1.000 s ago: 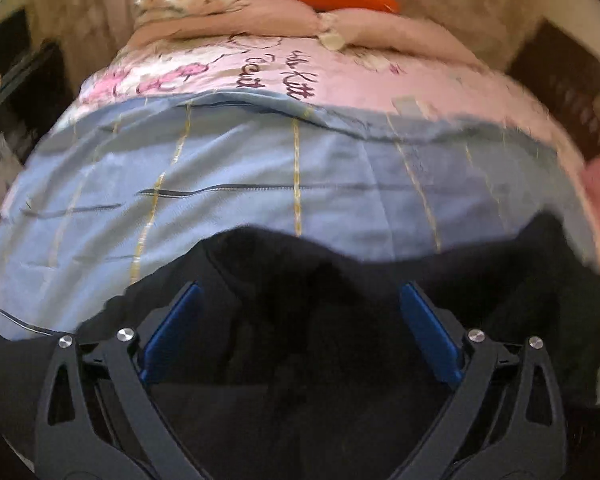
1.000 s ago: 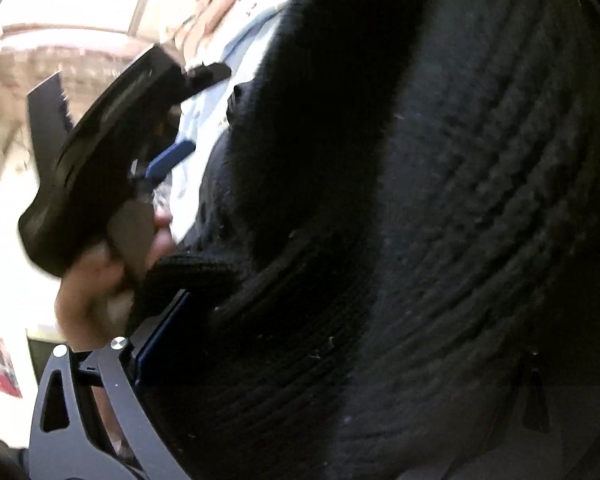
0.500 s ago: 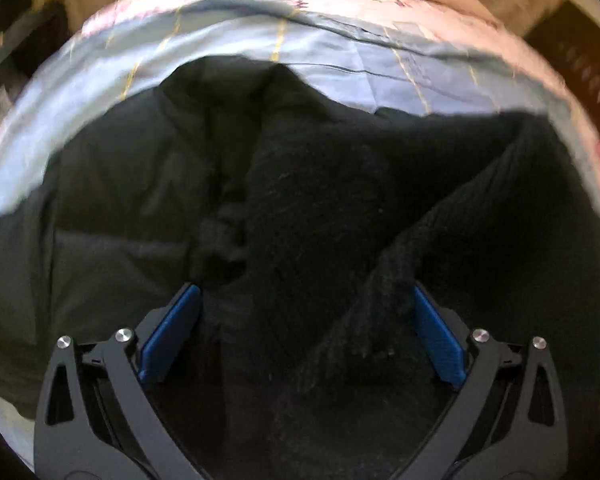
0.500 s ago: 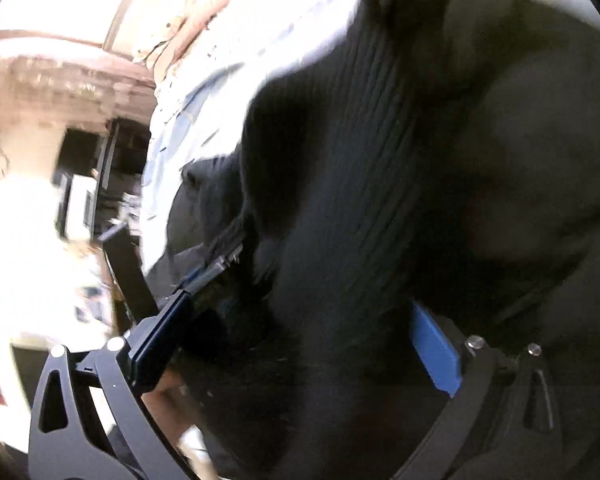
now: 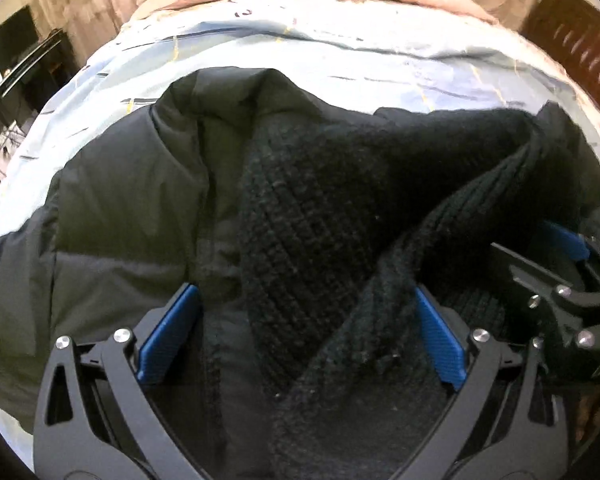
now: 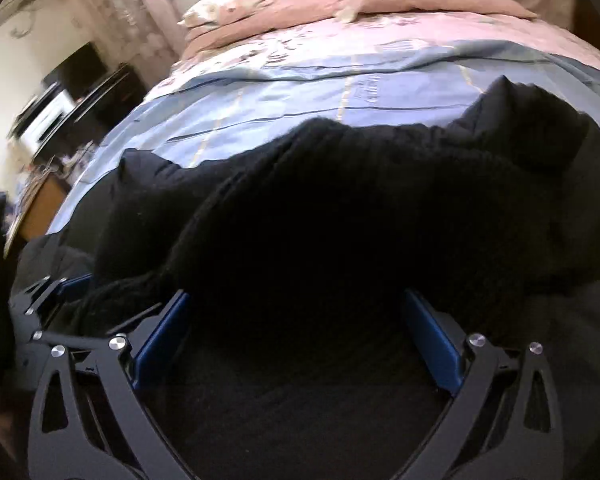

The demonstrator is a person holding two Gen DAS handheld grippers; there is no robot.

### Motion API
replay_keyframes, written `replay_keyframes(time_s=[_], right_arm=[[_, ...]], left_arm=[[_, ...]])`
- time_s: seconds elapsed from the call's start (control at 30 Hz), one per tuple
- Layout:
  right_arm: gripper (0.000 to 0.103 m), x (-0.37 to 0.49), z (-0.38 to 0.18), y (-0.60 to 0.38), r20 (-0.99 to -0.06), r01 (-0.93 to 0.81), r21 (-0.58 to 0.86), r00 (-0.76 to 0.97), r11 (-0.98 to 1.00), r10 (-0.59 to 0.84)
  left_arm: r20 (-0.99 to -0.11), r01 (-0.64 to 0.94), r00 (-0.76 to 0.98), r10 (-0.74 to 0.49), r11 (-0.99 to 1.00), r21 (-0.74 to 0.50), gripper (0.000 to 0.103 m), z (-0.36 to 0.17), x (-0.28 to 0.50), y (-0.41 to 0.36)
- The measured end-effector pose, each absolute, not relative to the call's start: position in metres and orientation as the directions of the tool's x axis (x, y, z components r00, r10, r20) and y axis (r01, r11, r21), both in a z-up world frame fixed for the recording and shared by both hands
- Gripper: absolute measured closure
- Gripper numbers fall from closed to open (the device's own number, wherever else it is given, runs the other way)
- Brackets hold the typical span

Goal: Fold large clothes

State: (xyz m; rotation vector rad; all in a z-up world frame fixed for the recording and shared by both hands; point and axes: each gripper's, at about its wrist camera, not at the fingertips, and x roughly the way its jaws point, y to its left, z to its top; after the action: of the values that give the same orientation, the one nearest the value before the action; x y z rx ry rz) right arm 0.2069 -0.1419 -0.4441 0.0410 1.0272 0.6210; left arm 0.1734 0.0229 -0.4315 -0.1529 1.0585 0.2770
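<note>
On the left of the left wrist view lies a smooth dark padded jacket (image 5: 112, 200), spread flat on the bed's blue sheet (image 5: 340, 60), probably so it stays out of the way or waits its turn. Right of it, overlapping its edge, is the black knitted sweater (image 5: 320, 208), the garment being worked. It lies bunched on the near part of the bed, with a ribbed band running diagonally across it toward the far right, so it looks partly gathered rather than laid out for a clean fold.

The left tool (image 5: 300, 336) sits low over the seam where knit meets jacket. Its blue pads stand wide apart with cloth lying loosely between them, so it is released and gripping nothing.

Further right, the right tool (image 6: 296, 332) points across the sweater toward the pillows (image 6: 300, 4) at the far end. Its pads are likewise spread, with dark knit between them but unpinched: released too. The two tools lie close together, the right one showing at the right edge of the left wrist view. My guess is that both are positioned to take fresh holds on the near edge of the sweater.
</note>
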Motion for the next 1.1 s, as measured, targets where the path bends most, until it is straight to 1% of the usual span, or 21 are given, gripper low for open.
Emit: replay_keyframes(time_s=[0.1,0.17,0.33,0.4,0.47,0.5,0.57,0.6,0.63,0.67,0.7,0.73,0.77,0.8,0.87,0.93,0.97,1.07,1.1], right_arm=[[0.001,0.196,-0.44,-0.137,-0.771,-0.397,0.383,0.361,0.834,0.525],[0.001,0.187,-0.439,-0.128,-0.757,-0.364,0.414,0.371,0.834,0.537],[0.001,0.178,-0.436,-0.127,-0.743,-0.312,0.416,0.425,0.854,0.517],[0.001,0.182,-0.434,-0.127,-0.749,-0.321,0.41,0.415,0.854,0.516],[0.001,0.186,-0.426,-0.133,-0.758,-0.304,0.432,0.388,0.849,0.525],[0.001,0.188,-0.423,-0.138,-0.764,-0.281,0.449,0.37,0.848,0.528],[0.001,0.19,-0.414,-0.151,-0.765,-0.209,0.51,0.334,0.835,0.551],[0.001,0.187,-0.409,-0.157,-0.757,-0.162,0.546,0.325,0.822,0.567],[0.001,0.183,-0.407,-0.16,-0.754,-0.138,0.564,0.316,0.814,0.576],[0.001,0.177,-0.404,-0.158,-0.757,-0.131,0.571,0.296,0.81,0.582],[0.001,0.173,-0.402,-0.153,-0.765,-0.143,0.56,0.289,0.816,0.575],[0.001,0.166,-0.399,-0.145,-0.783,-0.178,0.521,0.289,0.835,0.551],[0.001,0.16,-0.398,-0.139,-0.799,-0.208,0.483,0.292,0.85,0.526],[0.001,0.152,-0.399,-0.127,-0.826,-0.252,0.417,0.296,0.873,0.48],[0.001,0.142,-0.402,-0.114,-0.847,-0.289,0.348,0.31,0.892,0.431],[0.001,0.137,-0.403,-0.109,-0.847,-0.282,0.323,0.34,0.904,0.409],[0.001,0.139,-0.404,-0.108,-0.848,-0.274,0.322,0.342,0.906,0.405],[0.001,0.143,-0.407,-0.107,-0.854,-0.255,0.315,0.344,0.914,0.39],[0.001,0.143,-0.407,-0.106,-0.856,-0.254,0.305,0.349,0.918,0.381]], left_arm=[[-0.875,-0.284,0.463,0.14,0.959,0.003,0.002,-0.427,0.172,0.028],[-0.868,-0.268,0.471,0.158,0.963,0.03,0.002,-0.425,0.17,0.027],[-0.856,-0.24,0.49,0.166,0.969,0.05,0.002,-0.427,0.172,0.028],[-0.854,-0.206,0.496,0.158,0.977,0.062,0.002,-0.423,0.173,0.026],[-0.848,-0.21,0.5,0.176,0.975,0.078,0.002,-0.409,0.168,0.028],[-0.834,-0.239,0.516,0.196,0.968,0.079,0.002,-0.395,0.159,0.032],[-0.812,-0.314,0.544,0.211,0.949,0.036,0.002,-0.368,0.137,0.048],[-0.803,-0.365,0.549,0.23,0.931,0.017,0.002,-0.358,0.123,0.06],[-0.802,-0.444,0.537,0.263,0.896,-0.004,0.002,-0.348,0.103,0.082],[-0.809,-0.498,0.522,0.268,0.867,-0.034,0.002,-0.344,0.088,0.099],[-0.819,-0.548,0.512,0.258,0.832,-0.08,0.002,-0.343,0.07,0.119],[-0.833,-0.615,0.505,0.227,0.771,-0.164,0.002,-0.346,0.043,0.15],[-0.841,-0.66,0.498,0.211,0.722,-0.209,0.002,-0.351,0.025,0.168],[-0.856,-0.725,0.48,0.194,0.637,-0.262,0.002,-0.36,-0.001,0.196],[-0.871,-0.811,0.453,0.189,0.492,-0.316,0.002,-0.378,-0.045,0.235],[-0.88,-0.867,0.418,0.225,0.388,-0.312,0.002,-0.392,-0.078,0.267],[-0.889,-0.89,0.385,0.249,0.354,-0.286,0.002,-0.399,-0.09,0.283],[-0.902,-0.917,0.291,0.318,0.361,-0.169,0.002,-0.409,-0.094,0.314],[-0.9,-0.916,0.282,0.333,0.373,-0.149,0.002,-0.409,-0.09,0.321]])
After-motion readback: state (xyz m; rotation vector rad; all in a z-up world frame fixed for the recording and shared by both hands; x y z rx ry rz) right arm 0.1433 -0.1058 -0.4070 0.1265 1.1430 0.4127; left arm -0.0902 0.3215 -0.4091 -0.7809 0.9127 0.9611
